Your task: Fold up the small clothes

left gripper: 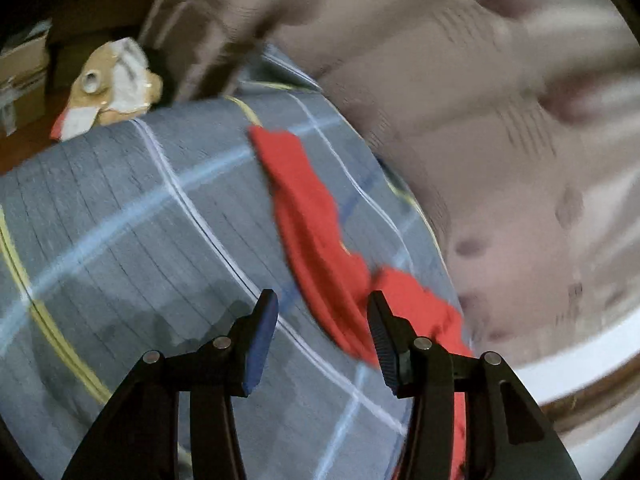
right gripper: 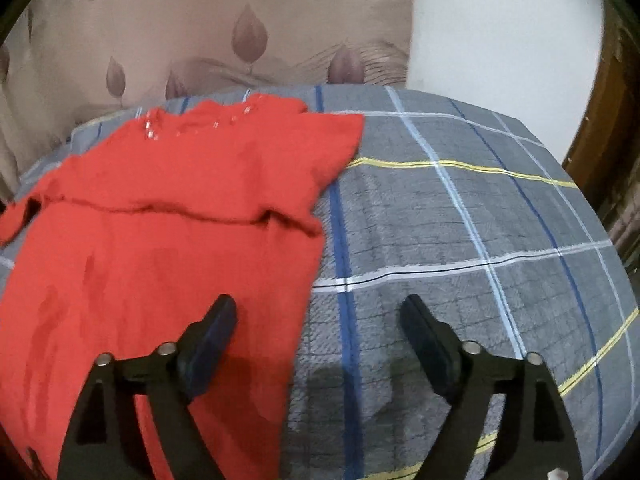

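Right wrist view shows you the red garment (right gripper: 168,216) lying on the grey plaid bedspread (right gripper: 460,240), its top part folded over, toward the edge by the leaf-patterned curtain (right gripper: 200,40). Your right gripper (right gripper: 320,320) hovers with jaws spread across the garment's side edge. Your left gripper (left gripper: 322,312) is spread too, holding nothing.

bare plaid blanket (right gripper: 460,240), curtain (right gripper: 200,20) behind

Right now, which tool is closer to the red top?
Right. The right tool hangs open over the red top's edge; the left tool, also open, sits just beside it.
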### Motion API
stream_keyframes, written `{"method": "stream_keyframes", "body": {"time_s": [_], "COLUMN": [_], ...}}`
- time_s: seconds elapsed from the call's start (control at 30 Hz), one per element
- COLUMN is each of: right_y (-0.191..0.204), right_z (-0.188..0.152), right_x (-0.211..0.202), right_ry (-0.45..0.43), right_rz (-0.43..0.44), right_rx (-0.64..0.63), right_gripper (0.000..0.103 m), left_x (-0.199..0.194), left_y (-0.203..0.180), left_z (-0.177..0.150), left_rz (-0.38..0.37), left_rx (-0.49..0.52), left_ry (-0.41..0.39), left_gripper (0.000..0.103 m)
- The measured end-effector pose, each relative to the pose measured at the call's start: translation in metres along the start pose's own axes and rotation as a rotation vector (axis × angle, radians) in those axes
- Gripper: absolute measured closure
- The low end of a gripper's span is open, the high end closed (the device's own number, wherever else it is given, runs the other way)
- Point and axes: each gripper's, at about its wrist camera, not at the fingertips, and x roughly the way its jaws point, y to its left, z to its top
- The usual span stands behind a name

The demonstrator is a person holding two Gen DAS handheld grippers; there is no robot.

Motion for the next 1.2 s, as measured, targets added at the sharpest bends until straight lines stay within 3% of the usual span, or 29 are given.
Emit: {"method": "stream_keyframes", "body": {"time_s": [0.17,0.3,0.43,0.47,0.53,0.6,0.7,0.83,1.0,1.1,1.2], "right_y": [0.0,-0.005,-0.004,-0.004,-0.004,-0.005,-0.005,-0.005,-0.005,-0.008,-0.015], "right_z": [-0.001,-0.001,-0.001,-0.001,-0.001,-0.001,-0.001,-0.001,-0.001,-0.002,-0.003], "right_x": [0.002,0.004,0.005,0.006,0.006,0.006,0.006,0.006,0.005,0.003,0.0], "right_ry": [0.01,0.022,0.026,0.027,0.028,0.028,0.028,0.027,0.022,0.014,0.0], "right_rz": [-0.003,0.008,-0.001,-0.003,-0.006,-0.007,-0.006,-0.006,0.002,0.021,0.056], "right_rx": [-0.002,0.028,0.025,0.023,0.022,0.023,0.022,0.023,0.028,0.042,0.076], "right_gripper": [0.014,0.011,0.009,0.009,0.008,0.008,0.008,0.007,0.007,0.007,0.007], "left_x": [0.032,0.067,0.089,0.091,0.091,0.082,0.053,0.015,0.011,0.033,0.071], "left_y": [0.017,0.024,0.014,0.011,0.001,-0.008,-0.041,-0.126,-0.236,-0.299,-0.345], "left_z": [0.033,0.048,0.054,0.054,0.052,0.05,0.046,0.03,-0.015,-0.059,-0.11], "left_rz": [0.025,-0.046,-0.023,-0.004,0.084,0.095,0.033,-0.095,-0.235,-0.315,-0.349], "left_rx": [-0.019,-0.024,0.035,0.059,0.138,0.158,0.175,0.296,0.456,0.544,0.639], "left_ry": [0.059,0.135,0.12,0.104,0.063,0.018,-0.066,-0.132,-0.116,-0.055,0.013], "left_gripper": [0.055,0.055,0.055,0.058,0.099,0.099,0.099,0.099,0.099,0.099,0.099]}}
